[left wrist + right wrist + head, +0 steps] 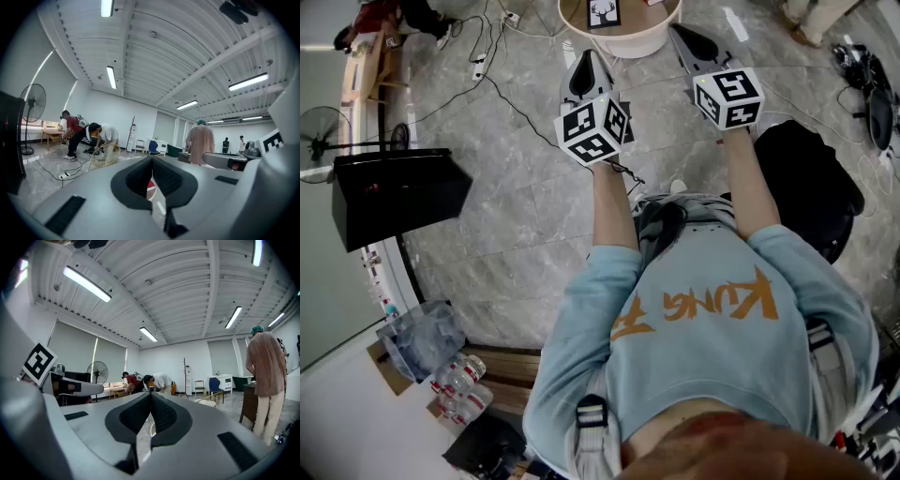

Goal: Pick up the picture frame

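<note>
Item: picture frame (603, 13), dark border around a pale print with a black antlered figure. It sits on the top of a round pale counter (623, 45) at the far edge of the head view. Whether it lies flat or leans cannot be told from this angle. Nothing touches it. Left hand-held gripper (587, 58): jaws fully together, pads meeting with nothing between them. It is held out level in front of the person, its tip just short of the counter's near rim and slightly left of the frame. Right hand-held gripper (679, 31): jaws likewise pressed together and empty. It is held level, with its tip at or just over the counter's rim to the right of the frame. Both are carried side by side on outstretched arms, marker cubes uppermost, and the frame lies ahead in the gap between their lines. This reads as an approach stance, with the pick-up not yet begun. Either tool would need to spread its jaws and close in on an edge of the frame before any lift. Surroundings: grey marbled floor (516, 216), loose cables (492, 80) running across it, and a black case (394, 192) well to the left, all apart from the task.
</note>
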Demonstrator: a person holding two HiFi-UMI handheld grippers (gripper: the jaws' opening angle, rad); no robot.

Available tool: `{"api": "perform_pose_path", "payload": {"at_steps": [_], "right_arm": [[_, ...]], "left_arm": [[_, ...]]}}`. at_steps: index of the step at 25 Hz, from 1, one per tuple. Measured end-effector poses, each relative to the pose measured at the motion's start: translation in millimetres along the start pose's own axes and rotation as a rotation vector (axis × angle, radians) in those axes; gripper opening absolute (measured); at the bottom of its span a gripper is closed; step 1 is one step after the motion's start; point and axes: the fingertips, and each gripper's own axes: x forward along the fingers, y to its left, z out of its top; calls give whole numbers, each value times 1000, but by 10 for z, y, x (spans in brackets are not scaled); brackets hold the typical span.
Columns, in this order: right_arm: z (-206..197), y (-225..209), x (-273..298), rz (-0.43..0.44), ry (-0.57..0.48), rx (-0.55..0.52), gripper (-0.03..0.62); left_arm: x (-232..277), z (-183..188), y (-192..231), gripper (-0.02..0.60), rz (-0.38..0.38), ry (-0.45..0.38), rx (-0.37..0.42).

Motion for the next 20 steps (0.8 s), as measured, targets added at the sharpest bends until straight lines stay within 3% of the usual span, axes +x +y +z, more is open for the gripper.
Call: {"api": "perform_pose_path", "payload": {"at_steps": [20], "right_arm": [[47, -303, 6, -22, -26, 11, -2]], "left_arm": [[92, 1, -73, 20, 31, -8, 10]]}}
